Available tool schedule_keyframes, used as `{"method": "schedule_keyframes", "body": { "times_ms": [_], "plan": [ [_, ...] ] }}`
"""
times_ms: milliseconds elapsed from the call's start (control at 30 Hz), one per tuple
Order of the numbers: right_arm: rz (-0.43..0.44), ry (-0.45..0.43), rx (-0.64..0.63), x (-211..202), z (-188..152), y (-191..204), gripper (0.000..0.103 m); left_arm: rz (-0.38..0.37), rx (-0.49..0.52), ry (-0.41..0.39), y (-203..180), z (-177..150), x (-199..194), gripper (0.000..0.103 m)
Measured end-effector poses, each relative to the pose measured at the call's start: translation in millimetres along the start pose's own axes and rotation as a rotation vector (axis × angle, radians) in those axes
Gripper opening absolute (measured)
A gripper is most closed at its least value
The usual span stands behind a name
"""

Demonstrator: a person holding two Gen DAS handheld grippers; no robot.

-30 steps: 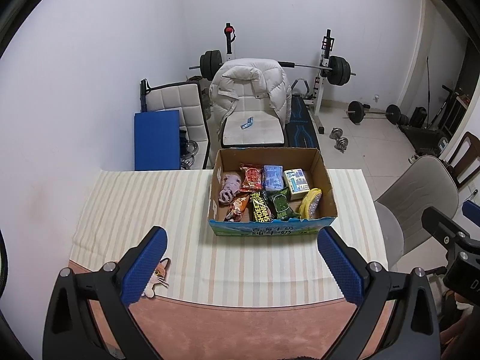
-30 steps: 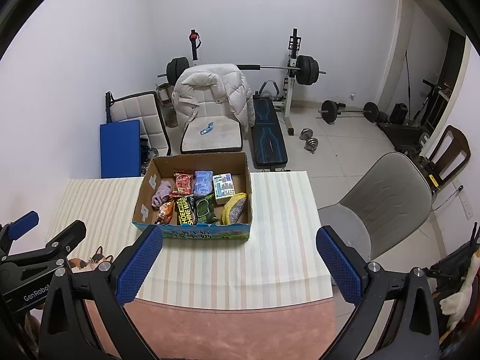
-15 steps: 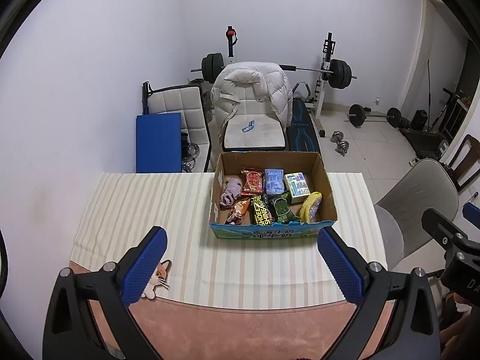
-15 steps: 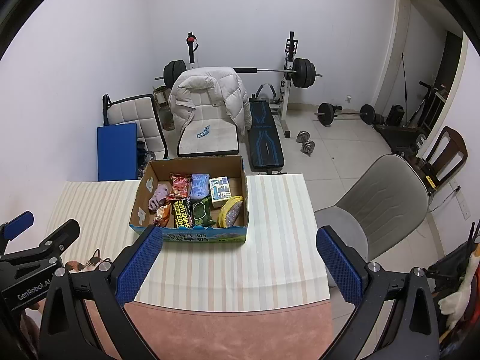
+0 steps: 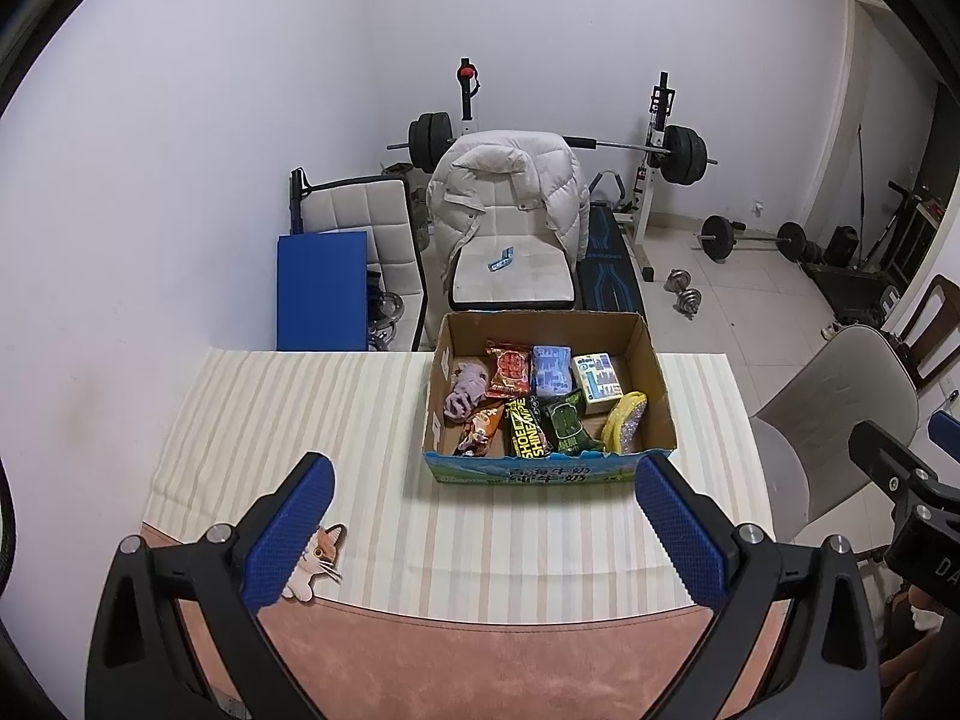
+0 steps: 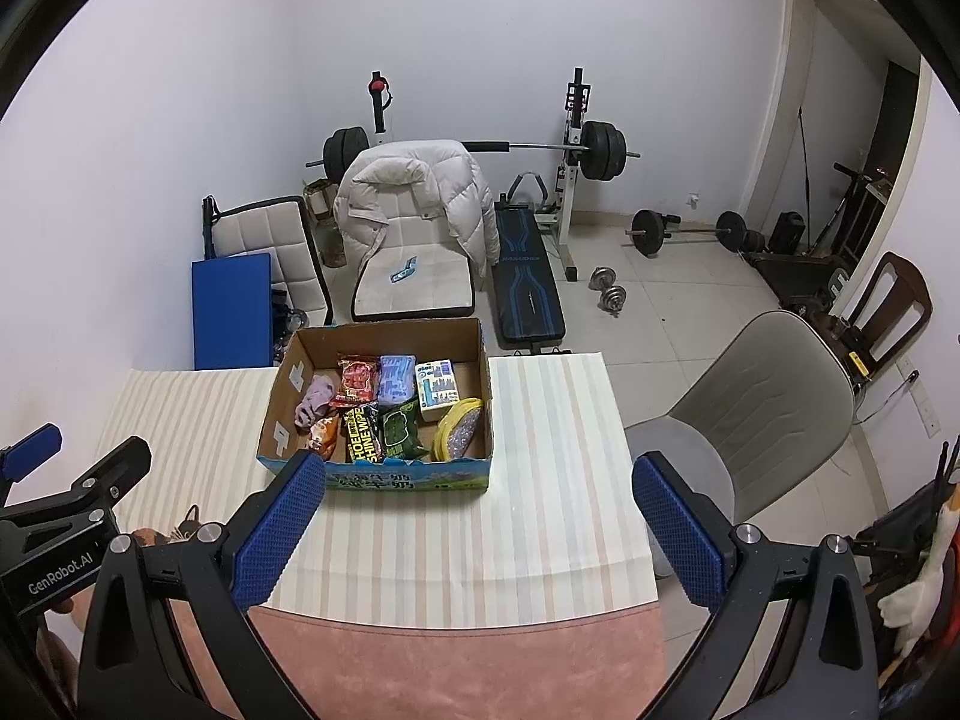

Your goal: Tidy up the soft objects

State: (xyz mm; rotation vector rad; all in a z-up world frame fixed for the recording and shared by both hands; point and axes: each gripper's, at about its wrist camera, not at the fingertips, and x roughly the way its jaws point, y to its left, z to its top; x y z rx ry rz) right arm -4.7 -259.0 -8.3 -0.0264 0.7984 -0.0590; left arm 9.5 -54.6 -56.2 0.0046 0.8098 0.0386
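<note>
A cardboard box [image 5: 654, 372] [image 6: 282, 384] stands at the far side of the striped tablecloth [image 5: 288, 420] [image 6: 552, 480]. It holds several soft items: a purple plush [image 5: 465, 387] [image 6: 315, 399], snack packets [image 5: 510, 369], a blue pack [image 5: 552, 369] and a yellow sponge [image 5: 624, 420] [image 6: 459, 435]. A small cat toy [image 5: 315, 558] lies by the near left edge of the cloth. My left gripper [image 5: 483, 522] and my right gripper [image 6: 474, 519] are both open and empty, held well above the table's near edge.
A grey chair [image 6: 756, 414] stands right of the table. Behind the table are a chair with a white jacket [image 5: 510, 204], a blue mat [image 5: 321, 288], a weight bench [image 6: 528, 294] and barbells [image 6: 684, 234]. The wall runs along the left.
Both grippers have risen and drawn back a little, so the box looks smaller and farther. Both stay open and empty.
</note>
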Motion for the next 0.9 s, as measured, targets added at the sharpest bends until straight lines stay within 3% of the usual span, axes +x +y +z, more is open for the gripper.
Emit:
{"method": "schedule_keyframes", "body": {
  "times_ms": [900],
  "plan": [
    [-0.020,-0.015,0.015,-6.1,4.4,-8.4,0.103,0.010,0.011,-0.012,1.8,4.0,-3.2,0.103]
  ]
}}
